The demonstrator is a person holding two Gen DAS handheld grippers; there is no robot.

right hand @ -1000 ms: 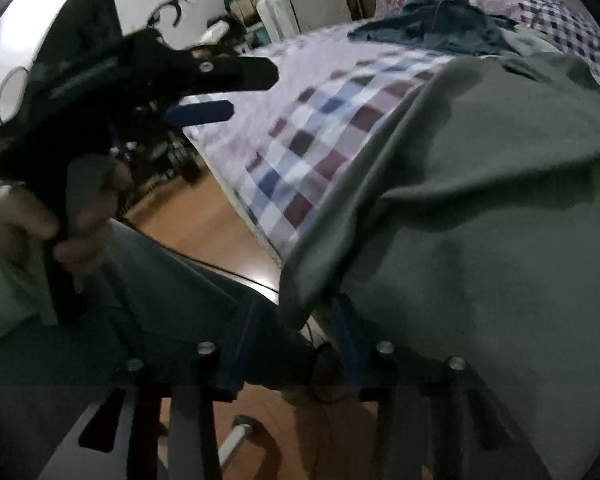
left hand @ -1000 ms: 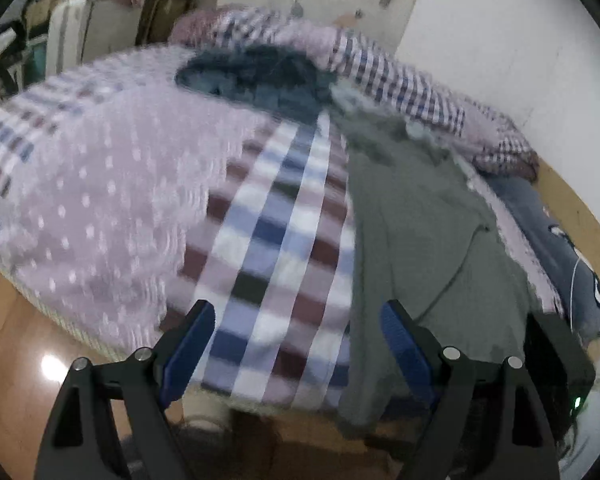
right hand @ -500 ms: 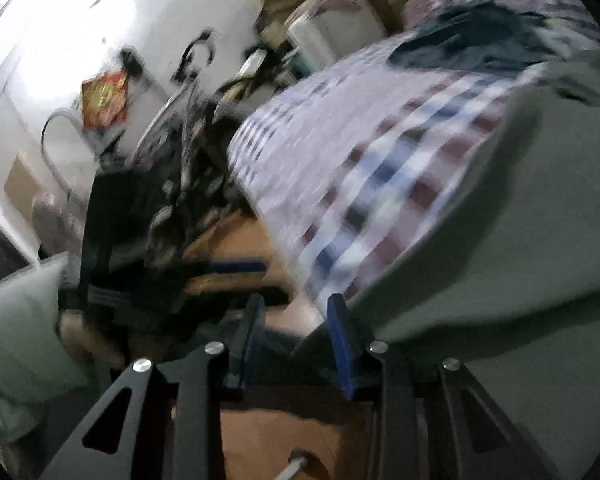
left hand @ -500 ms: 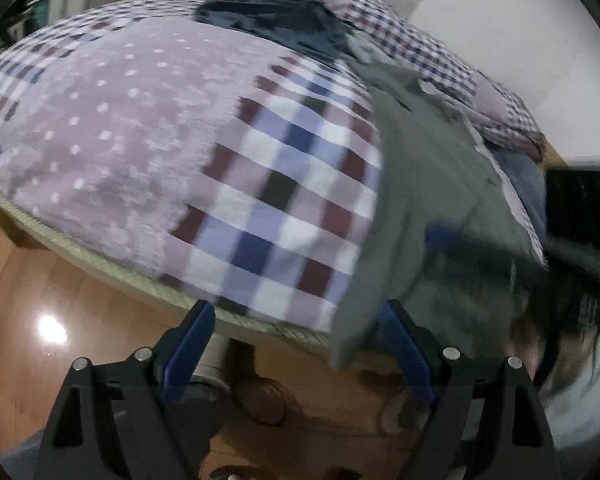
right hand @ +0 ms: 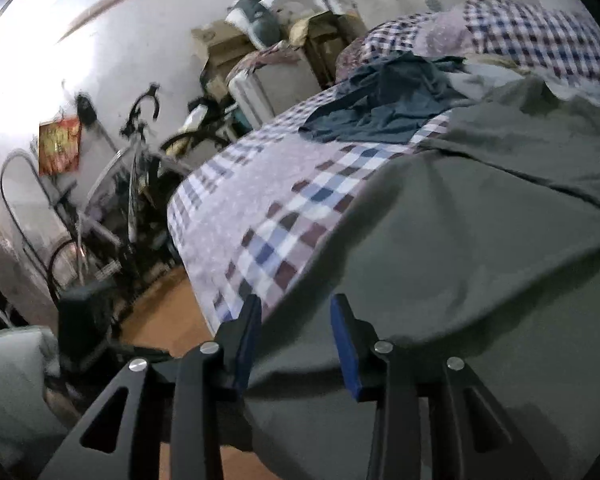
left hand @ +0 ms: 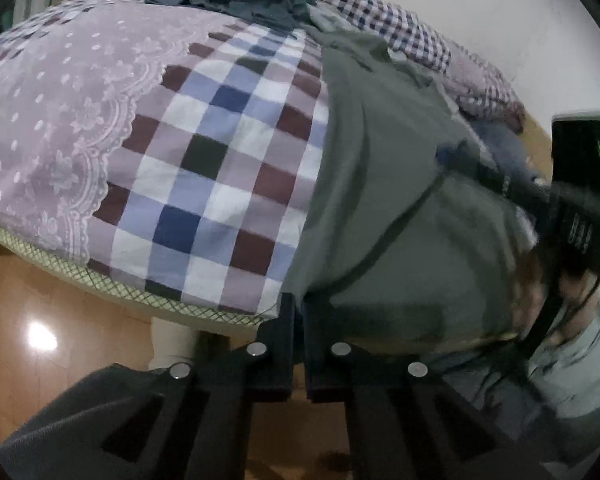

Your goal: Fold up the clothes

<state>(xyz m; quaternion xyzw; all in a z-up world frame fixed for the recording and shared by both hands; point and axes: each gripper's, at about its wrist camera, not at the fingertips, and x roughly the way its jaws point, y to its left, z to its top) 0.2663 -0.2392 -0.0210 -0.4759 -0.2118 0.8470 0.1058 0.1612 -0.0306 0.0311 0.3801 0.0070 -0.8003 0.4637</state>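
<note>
A grey-green garment [left hand: 392,184] lies spread over the right half of the bed, its hem hanging over the near edge. My left gripper [left hand: 298,320] is shut on the hem's left corner, where the cloth meets the checked sheet [left hand: 204,168]. In the right wrist view the same garment [right hand: 480,248] fills the lower right. My right gripper [right hand: 296,344] holds a bunch of its hem between the blue pads, and the jaws are opening slightly. The right gripper [left hand: 456,158] also shows blurred in the left wrist view, in a hand over the garment's right side.
A crumpled dark blue garment [right hand: 384,104] lies farther back on the bed, near a small-check quilt [right hand: 540,36]. A bicycle [right hand: 136,184] and stacked boxes stand by the white wall to the left. A glossy wooden floor [left hand: 40,320] lies below the bed edge.
My left gripper dropped to the bed edge and went from wide open to shut on the garment's hem corner. My right gripper rose and swung, carrying its bunch of hem.
</note>
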